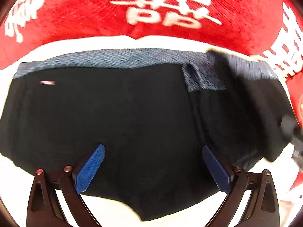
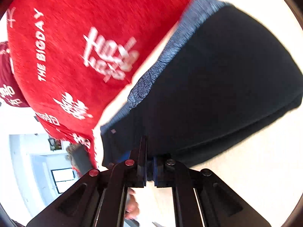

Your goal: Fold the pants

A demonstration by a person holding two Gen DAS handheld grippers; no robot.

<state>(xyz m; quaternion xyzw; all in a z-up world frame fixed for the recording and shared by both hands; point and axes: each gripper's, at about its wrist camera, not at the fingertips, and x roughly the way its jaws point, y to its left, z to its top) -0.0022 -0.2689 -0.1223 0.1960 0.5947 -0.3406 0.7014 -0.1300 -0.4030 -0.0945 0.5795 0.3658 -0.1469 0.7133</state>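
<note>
The pants (image 1: 121,113) are black with a blue-grey heathered waistband (image 1: 106,58) and lie on a white surface (image 1: 113,208). In the left wrist view my left gripper (image 1: 153,166) hangs open just above the black fabric, its blue pads (image 1: 90,168) spread wide and empty. The right part of the pants is lifted and folding over, blurred. In the right wrist view my right gripper (image 2: 149,162) is shut on the edge of the pants (image 2: 217,87) near the waistband (image 2: 170,56) and holds it up.
A red cloth with white printed characters (image 1: 151,7) covers the area behind the pants and shows in the right wrist view (image 2: 75,47) too. The other gripper's dark body (image 1: 291,130) shows at the right edge of the left wrist view.
</note>
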